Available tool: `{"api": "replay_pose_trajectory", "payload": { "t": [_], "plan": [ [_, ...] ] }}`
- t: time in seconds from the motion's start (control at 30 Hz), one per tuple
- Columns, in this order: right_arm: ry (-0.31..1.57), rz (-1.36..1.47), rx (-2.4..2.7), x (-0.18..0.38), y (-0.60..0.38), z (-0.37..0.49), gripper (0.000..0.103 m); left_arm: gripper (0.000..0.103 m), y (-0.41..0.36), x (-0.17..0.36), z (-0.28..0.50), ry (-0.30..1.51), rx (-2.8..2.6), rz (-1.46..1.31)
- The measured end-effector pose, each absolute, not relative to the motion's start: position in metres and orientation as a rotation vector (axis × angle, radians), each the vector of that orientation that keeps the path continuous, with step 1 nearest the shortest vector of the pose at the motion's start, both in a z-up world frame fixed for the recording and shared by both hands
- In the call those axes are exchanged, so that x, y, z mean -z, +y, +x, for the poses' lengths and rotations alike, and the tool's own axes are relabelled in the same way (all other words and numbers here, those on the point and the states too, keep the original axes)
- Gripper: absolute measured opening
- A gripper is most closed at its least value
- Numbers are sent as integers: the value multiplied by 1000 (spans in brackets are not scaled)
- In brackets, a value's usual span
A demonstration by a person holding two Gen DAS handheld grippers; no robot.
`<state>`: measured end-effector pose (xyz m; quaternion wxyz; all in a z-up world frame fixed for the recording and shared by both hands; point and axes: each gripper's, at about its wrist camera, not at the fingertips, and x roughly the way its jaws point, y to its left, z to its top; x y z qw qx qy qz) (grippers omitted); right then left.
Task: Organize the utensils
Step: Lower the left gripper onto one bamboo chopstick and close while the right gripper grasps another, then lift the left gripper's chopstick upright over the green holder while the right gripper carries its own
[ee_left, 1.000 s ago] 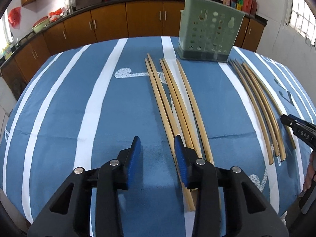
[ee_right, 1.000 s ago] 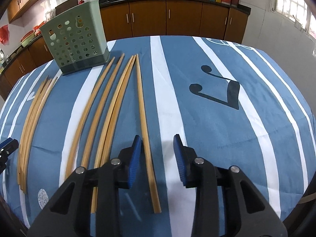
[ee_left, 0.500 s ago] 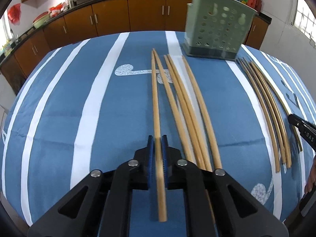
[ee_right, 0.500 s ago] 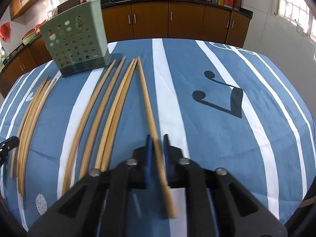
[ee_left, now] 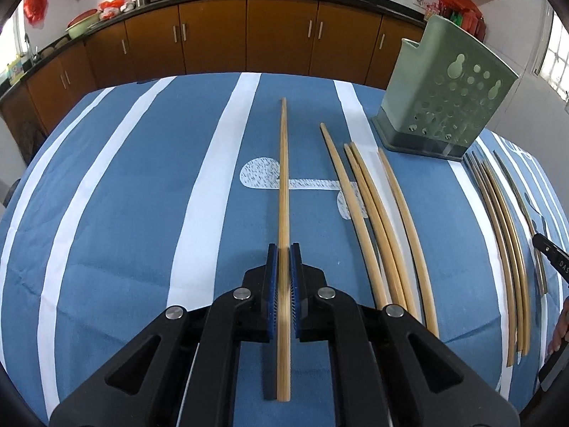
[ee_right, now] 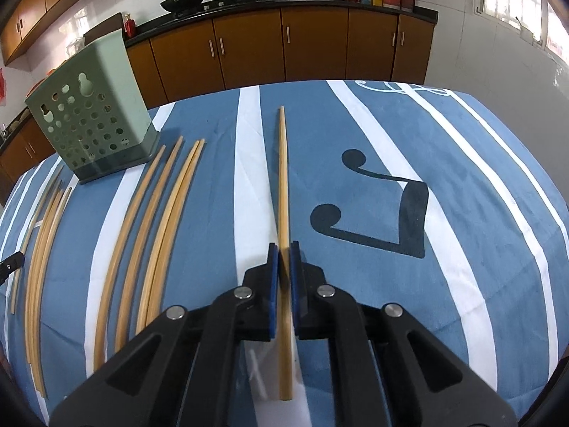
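Note:
My left gripper [ee_left: 283, 249] is shut on a long bamboo chopstick [ee_left: 283, 178] that points away over the blue striped tablecloth [ee_left: 142, 195]. To its right several more chopsticks [ee_left: 377, 220] lie on the cloth. My right gripper [ee_right: 283, 249] is shut on another bamboo chopstick [ee_right: 282, 178], also pointing away. Left of it lie several loose chopsticks [ee_right: 160, 220]. The green perforated utensil holder [ee_left: 441, 106] stands at the back right in the left wrist view and the same holder [ee_right: 92, 121] at the back left in the right wrist view.
A darker bundle of chopsticks [ee_left: 505, 235] lies right of the holder in the left wrist view; that bundle [ee_right: 42, 242] is at the far left in the right wrist view. Brown cabinets [ee_left: 277, 35] and a counter with woks run behind the table.
Both grippers went from open to shut, each on one chopstick. Each held chopstick has been carried sideways, away from the others on the cloth.

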<state>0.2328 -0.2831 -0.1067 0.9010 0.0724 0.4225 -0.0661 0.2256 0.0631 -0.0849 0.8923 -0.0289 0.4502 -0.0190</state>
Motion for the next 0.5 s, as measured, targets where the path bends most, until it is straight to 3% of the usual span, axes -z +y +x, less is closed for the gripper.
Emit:
{"api": "replay_pose_trajectory", "payload": {
  "t": [0.33,0.5],
  "plan": [
    [884,149,121,108,-282,220,13,8,66,85,206,921,45,-48],
    [881,120,115,109,-279,216,8,8,60,86,198,903,25,5]
  ]
}}
